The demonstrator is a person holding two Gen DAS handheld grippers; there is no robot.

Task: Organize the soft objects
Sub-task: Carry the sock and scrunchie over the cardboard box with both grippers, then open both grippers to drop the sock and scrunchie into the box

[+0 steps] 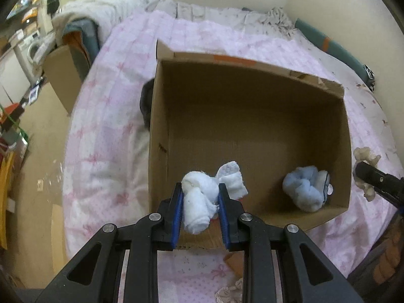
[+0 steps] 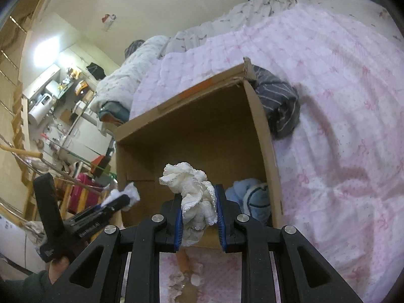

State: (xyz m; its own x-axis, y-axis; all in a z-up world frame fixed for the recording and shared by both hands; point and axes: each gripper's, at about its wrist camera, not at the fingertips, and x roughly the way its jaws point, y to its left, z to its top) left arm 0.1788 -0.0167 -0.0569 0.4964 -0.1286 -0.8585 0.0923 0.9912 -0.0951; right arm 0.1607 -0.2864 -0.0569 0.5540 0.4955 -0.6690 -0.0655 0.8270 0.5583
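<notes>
An open cardboard box sits on a bed with a pink quilt. A light blue soft bundle lies in its near right corner, and shows in the right wrist view. My left gripper is shut on a white rolled sock bundle, held over the box's near edge. My right gripper is shut on a cream frilly cloth, held over the box's near rim. The right gripper also shows at the left wrist view's right edge, just outside the box.
A dark striped garment lies on the quilt against the box's outer side. A white duvet is heaped at the bed's far end. A cluttered floor and shelves lie beyond the bed.
</notes>
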